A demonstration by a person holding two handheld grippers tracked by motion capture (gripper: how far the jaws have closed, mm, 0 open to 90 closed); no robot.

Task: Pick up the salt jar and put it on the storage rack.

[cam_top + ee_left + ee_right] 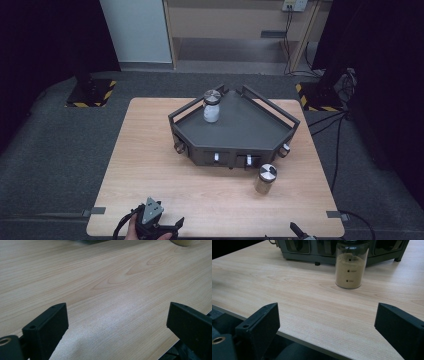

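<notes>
Jar [352, 266] of tan powder standing upright on table [165, 170], right of centre, just in front of tray's near edge; nearest thing to right gripper [327, 322] and straight ahead of it. Nearest of all: left gripper [117, 320] at near edge, left of centre, jaws spread wide over bare wood, nothing between. Right gripper at near right edge, likewise spread and empty, well short of jar. Clear glass, round, filled most of the way with fine sandy powder, small dark marks up the side, metal lid [267, 172] on top. Farther back, dark tray [250, 132] with rails and small fittings along its front; on it, toward far left corner, second jar [211, 106] with white contents and similar lid. Likely risks: smooth glass slipping under a shallow or off-centre pinch; tall narrow body tipping if one jaw lands first and pushes; jar knocked against tray front, since hardly any gap behind; rail catching the base if lifted too low onto tray.
</notes>
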